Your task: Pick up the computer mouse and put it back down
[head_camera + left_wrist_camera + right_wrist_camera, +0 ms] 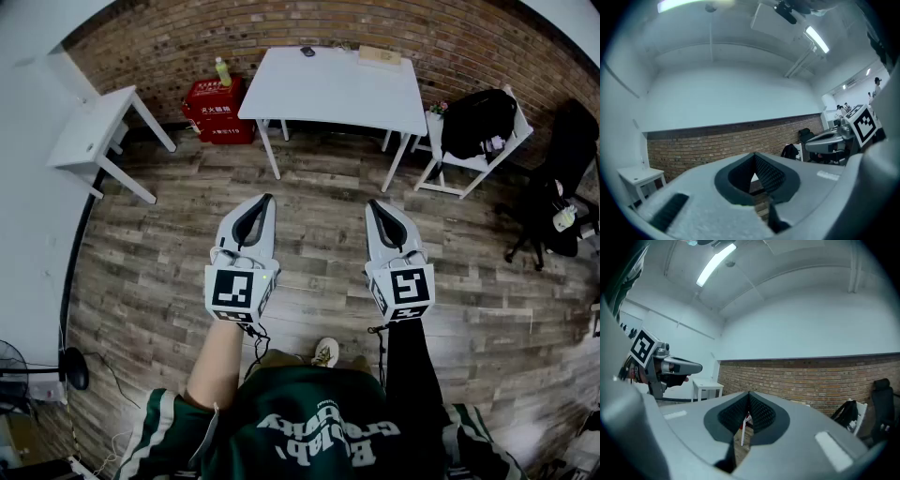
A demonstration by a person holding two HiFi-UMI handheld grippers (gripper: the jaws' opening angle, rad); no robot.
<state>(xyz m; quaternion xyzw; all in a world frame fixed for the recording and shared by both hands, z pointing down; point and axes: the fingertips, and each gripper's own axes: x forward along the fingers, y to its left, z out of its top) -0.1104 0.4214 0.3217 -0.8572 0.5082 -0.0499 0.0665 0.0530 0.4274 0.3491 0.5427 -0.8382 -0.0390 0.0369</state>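
Observation:
The computer mouse [307, 51] is a small dark shape on the far edge of the white table [328, 94], well ahead of me. Both grippers are held level, side by side, above the wooden floor and far short of the table. My left gripper [267, 199] has its jaws together with nothing between them, and its own view [754, 161] shows the same. The right gripper [373, 203] also stands shut and empty [748, 401]. The mouse does not show in either gripper view.
A tan box [380, 54] lies on the table's right end. A red crate [217, 111] with a bottle stands left of the table, and a small white side table [94, 127] further left. A white chair with a black bag [476, 122] and a black office chair [562, 187] are at right.

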